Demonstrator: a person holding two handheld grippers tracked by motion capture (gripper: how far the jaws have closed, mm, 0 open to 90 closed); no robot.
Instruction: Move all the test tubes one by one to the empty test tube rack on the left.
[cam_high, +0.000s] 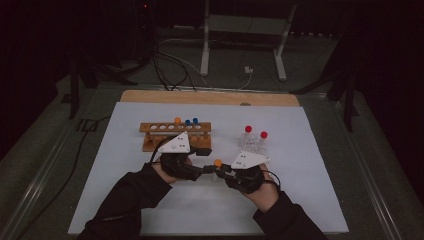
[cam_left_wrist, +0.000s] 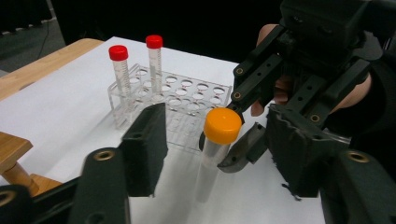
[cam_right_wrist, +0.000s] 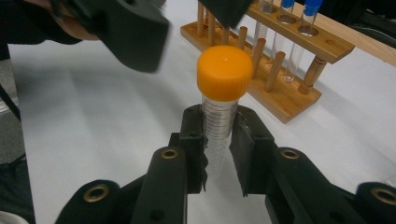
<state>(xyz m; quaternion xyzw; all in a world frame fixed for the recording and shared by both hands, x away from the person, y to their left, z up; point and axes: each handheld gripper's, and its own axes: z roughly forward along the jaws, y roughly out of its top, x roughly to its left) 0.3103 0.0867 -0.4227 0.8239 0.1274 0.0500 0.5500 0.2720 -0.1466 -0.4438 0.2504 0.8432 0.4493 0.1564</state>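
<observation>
The right gripper (cam_right_wrist: 218, 140) was closed on a clear tube (cam_right_wrist: 217, 133) with an orange cap (cam_right_wrist: 224, 73), its jaws clamping the graduated body just under the cap and holding it upright above the white mat (cam_high: 150, 210). In the high view the tube (cam_high: 217, 167) stood between the two hands, near the middle of the mat. The left gripper (cam_left_wrist: 215, 140) was open, its jaws spread wide to either side of the tube (cam_left_wrist: 212, 158) without touching it. Behind it sat a clear rack (cam_left_wrist: 187, 100) carrying two red-capped tubes (cam_left_wrist: 120, 74). A wooden rack (cam_right_wrist: 299, 70) with blue-capped tubes (cam_right_wrist: 306, 21) stood farther back on the mat.
</observation>
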